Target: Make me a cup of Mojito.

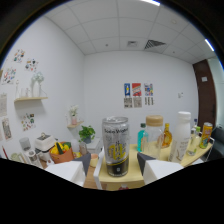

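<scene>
**Can held up between the fingers, bottles behind**

The gripper (115, 172) has a tall drink can (115, 146) between its two fingers (75, 172). The can stands upright, silver at the top with a yellow and dark label and some lettering near the rim that is too small to read. The white finger pads sit close against its lower sides, left and right, and the can seems to be lifted above the wooden table (197, 156), so the jaws look closed on it about a can's width apart; the exact contact on each side is hard to see, as the lower part of the view is dark.

Beyond the can and to its right stand several containers on the table: a clear jar with a cork-coloured lid (154, 134), a blue-green bottle (142, 136) just beside it, a small amber bottle (167, 135), a tall white bottle (182, 136), and a yellow can (205, 135) farthest off. To the left of the can, further back, are a potted green plant (86, 134) and a box of yellow and green fruit (61, 149). Posters (138, 95) hang on the far white wall.
</scene>
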A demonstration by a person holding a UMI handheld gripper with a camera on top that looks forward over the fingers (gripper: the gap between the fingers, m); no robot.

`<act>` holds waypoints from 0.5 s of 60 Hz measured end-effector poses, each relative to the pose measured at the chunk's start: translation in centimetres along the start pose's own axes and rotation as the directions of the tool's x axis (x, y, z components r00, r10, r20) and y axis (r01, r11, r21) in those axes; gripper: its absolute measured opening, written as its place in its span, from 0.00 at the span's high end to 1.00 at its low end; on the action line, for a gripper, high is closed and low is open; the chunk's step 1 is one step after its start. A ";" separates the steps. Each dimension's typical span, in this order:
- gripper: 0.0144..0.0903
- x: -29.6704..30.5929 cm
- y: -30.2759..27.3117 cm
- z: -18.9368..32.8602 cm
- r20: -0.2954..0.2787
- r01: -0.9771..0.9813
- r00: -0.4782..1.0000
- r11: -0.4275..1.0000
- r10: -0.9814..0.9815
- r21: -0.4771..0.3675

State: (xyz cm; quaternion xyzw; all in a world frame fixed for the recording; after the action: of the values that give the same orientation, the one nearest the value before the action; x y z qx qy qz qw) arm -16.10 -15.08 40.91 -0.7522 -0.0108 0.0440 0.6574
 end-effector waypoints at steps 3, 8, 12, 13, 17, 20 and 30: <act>0.06 -0.2 -0.3 1.6 -0.003 0.000 1.000 1.000 0.000 0.004; 0.14 0.2 -0.8 3.7 -0.032 0.024 0.999 1.000 -0.024 0.014; 0.19 0.6 -0.7 4.9 -0.056 0.028 0.998 1.000 -0.028 0.004; 0.20 0.6 -0.7 5.1 -0.059 0.025 0.998 1.000 -0.025 -0.001; 0.32 0.8 -0.7 5.8 -0.060 0.009 0.998 1.000 -0.009 -0.003; 0.45 1.1 -0.8 6.1 -0.073 0.005 0.997 1.000 -0.005 0.000; 0.49 1.0 -0.9 6.2 -0.071 0.018 0.997 1.000 -0.018 -0.003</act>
State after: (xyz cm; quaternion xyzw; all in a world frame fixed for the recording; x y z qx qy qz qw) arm -15.60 -8.80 40.95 -0.7539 0.0056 0.0115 0.6569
